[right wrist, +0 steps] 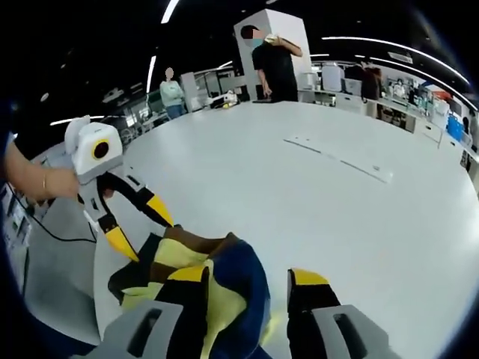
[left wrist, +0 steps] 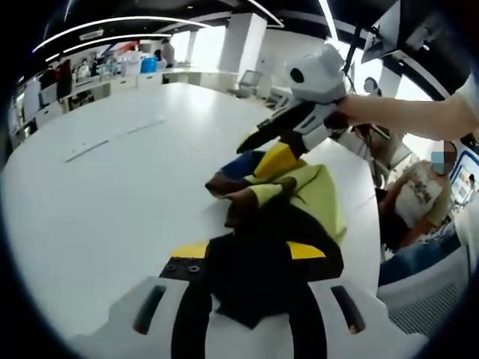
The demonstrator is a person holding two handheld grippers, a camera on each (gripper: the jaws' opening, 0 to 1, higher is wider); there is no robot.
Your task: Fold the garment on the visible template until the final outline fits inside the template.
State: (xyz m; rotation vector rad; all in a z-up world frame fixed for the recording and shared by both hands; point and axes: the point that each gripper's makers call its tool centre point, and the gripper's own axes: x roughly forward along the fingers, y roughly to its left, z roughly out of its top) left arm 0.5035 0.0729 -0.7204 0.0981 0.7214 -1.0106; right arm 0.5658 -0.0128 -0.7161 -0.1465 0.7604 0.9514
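Your garment (left wrist: pixel 299 194), a yellow-green piece with navy, brown and black panels, sits bunched in a loose heap near the edge of the white bench (left wrist: pixel 112 187), nowhere near a flat folded outline. Your left hand-held gripper (left wrist: pixel 254 258) is clamped on a black fold of it, lifting that part toward the camera. In the right gripper view, your right hand-held gripper (right wrist: pixel 247 288) has its jaws spread, with navy and yellow cloth draped over the left one; whether it actually pinches anything is hard to tell. I see no clear template outline; the faint strip (right wrist: pixel 340 159) further out may belong to it. Spreading, aligning and every fold seem left.
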